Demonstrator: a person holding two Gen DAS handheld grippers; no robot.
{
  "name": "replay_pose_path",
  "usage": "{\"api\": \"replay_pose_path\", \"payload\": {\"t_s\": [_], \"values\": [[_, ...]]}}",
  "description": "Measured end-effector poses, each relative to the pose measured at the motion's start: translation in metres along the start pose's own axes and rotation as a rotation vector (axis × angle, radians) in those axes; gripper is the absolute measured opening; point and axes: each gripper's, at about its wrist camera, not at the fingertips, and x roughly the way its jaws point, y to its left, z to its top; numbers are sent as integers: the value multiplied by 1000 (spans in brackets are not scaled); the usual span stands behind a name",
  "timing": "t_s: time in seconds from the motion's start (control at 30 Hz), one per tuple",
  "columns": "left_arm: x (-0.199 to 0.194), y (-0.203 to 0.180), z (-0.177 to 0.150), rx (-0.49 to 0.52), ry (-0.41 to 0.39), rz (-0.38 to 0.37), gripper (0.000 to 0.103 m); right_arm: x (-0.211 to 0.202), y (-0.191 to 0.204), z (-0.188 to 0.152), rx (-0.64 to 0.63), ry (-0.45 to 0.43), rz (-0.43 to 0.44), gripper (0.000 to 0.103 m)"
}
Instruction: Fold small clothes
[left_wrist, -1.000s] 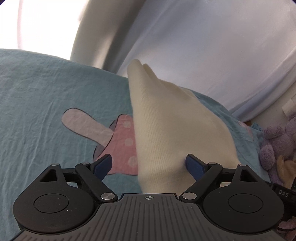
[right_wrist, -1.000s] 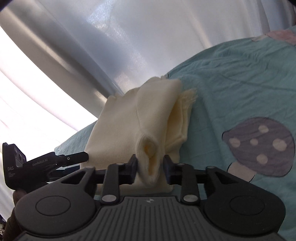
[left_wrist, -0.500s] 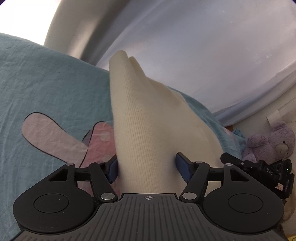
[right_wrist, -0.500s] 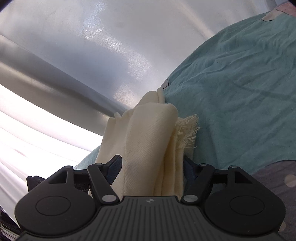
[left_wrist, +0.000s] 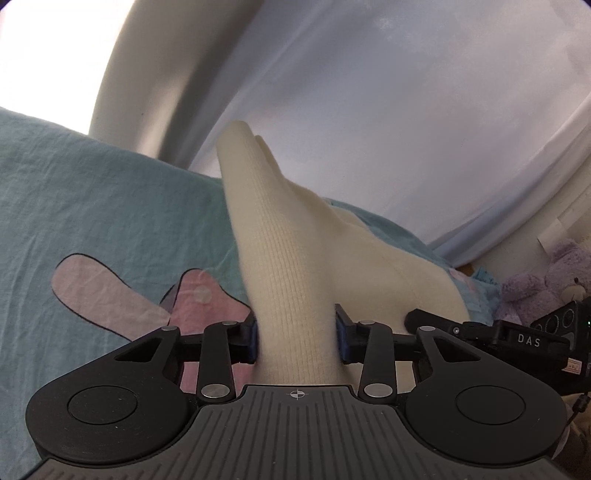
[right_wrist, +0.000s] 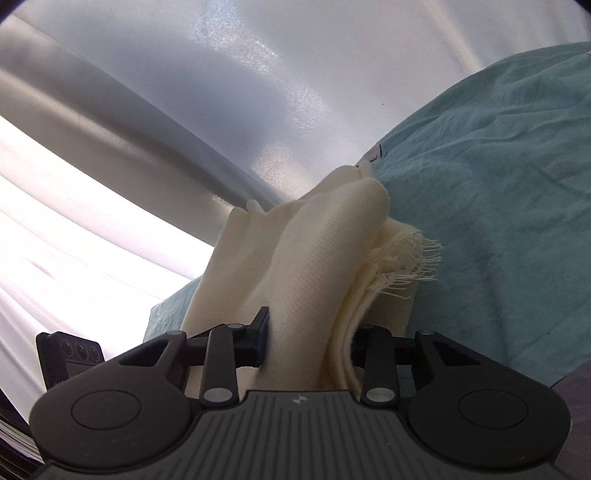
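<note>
A cream knitted garment (left_wrist: 295, 258) lies on a teal bedsheet (left_wrist: 92, 206). My left gripper (left_wrist: 297, 338) is shut on one bunched end of it, and the cloth rises in a ridge ahead of the blue pads (left_wrist: 341, 341). My right gripper (right_wrist: 306, 347) is shut on a folded edge of the same garment (right_wrist: 314, 266), whose frayed fringe (right_wrist: 410, 262) sticks out to the right. The right gripper also shows at the right edge of the left wrist view (left_wrist: 517, 339).
The sheet has a pink mushroom print (left_wrist: 147, 299). White curtains (left_wrist: 406, 110) hang close behind the bed. A purple plush toy (left_wrist: 543, 291) sits at the right. Bright window light fills the left of the right wrist view.
My left gripper went from open around the cloth to shut on it. My right gripper let go, opened, then shut on the folded edge. Both have lifted.
</note>
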Motion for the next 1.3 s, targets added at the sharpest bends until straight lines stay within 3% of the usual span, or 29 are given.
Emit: {"api": "replay_pose_path", "payload": {"t_s": [0.2, 0.3, 0.37, 0.43, 0.5, 0.6, 0.63, 0.67, 0.7, 0.73, 0.87, 0.9, 1.0, 1.07, 1.17, 1.23, 1.3], "values": [[-48, -3, 0, -20, -78, -8, 39, -3, 36, -4, -34, -1, 88, 31], [-75, 4, -4, -29, -104, 41, 41, -4, 53, -11, -51, 13, 142, 31], [-84, 10, -10, -24, -81, 111, 43, 0, 61, -17, -82, 29, 149, 32], [-88, 15, -17, -11, -41, 201, 46, 5, 67, -24, -116, 55, 99, 36], [-93, 19, -23, 9, -38, 307, 46, 3, 78, -33, -217, 54, -45, 43], [-109, 21, -23, 22, -134, 399, 57, -6, 104, -43, -393, -46, -297, 46], [-113, 21, -20, -5, -169, 407, 64, -9, 115, -46, -454, -93, -335, 46], [-115, 22, -18, -39, -198, 405, 71, -15, 124, -50, -505, -131, -332, 46], [-114, 22, -16, -70, -220, 406, 85, -20, 133, -54, -541, -150, -299, 45], [-109, 19, -16, -92, -242, 415, 89, -16, 144, -59, -564, -148, -268, 45], [-79, 16, -22, -75, -242, 504, 89, 23, 164, -84, -678, -95, -275, 42], [-70, 14, -27, -72, -229, 529, 89, 38, 165, -89, -707, -86, -308, 39], [-49, 17, -39, -32, -180, 506, 91, 53, 151, -102, -786, -83, -425, 33], [-41, 18, -44, 30, -204, 524, 97, 50, 135, -104, -806, -125, -465, 34], [-48, 15, -43, 40, -177, 535, 97, 43, 128, -92, -744, -103, -444, 35], [-67, 8, -46, 51, -159, 512, 89, 40, 138, -95, -750, -95, -472, 35], [-90, -4, -55, 76, -145, 510, 89, 20, 147, -105, -743, -104, -435, 35]]}}
